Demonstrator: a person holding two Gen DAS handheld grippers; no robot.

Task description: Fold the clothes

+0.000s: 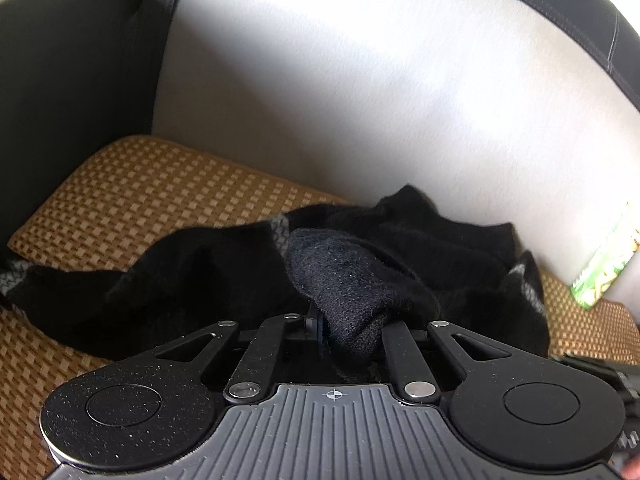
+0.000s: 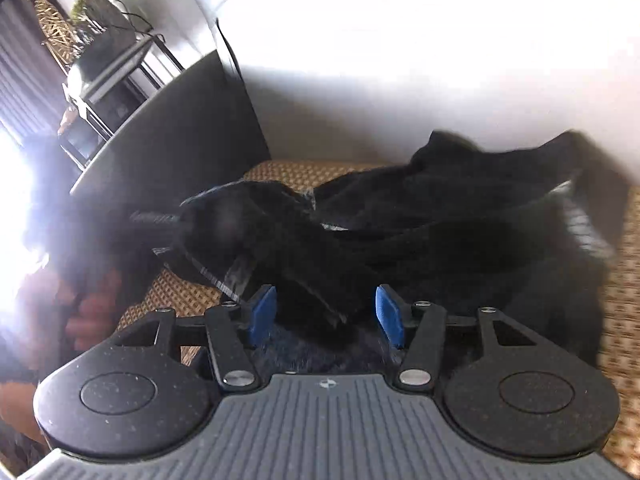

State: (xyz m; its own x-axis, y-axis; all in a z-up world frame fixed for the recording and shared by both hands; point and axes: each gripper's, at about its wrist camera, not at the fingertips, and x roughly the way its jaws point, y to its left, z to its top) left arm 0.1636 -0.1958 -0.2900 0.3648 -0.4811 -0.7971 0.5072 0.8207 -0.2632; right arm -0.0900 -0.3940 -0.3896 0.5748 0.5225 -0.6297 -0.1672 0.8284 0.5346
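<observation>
Here the left gripper (image 1: 352, 336) tilts down, jaws pinching the black garment (image 1: 240, 272); right gripper (image 2: 324, 316) jaws wide.

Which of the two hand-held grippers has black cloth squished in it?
The left hand-held gripper: a fold of the black knitted garment is bunched between its nearly closed fingers. The right hand-held gripper's blue pads stand apart.

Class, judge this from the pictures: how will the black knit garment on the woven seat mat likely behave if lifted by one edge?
The black garment is probably floppy: it lies crumpled in soft folds on the woven mat. It would likely drape and unfold, since the bunch at the left gripper already sags. It looks fuzzy, so hardly slippery.
</observation>
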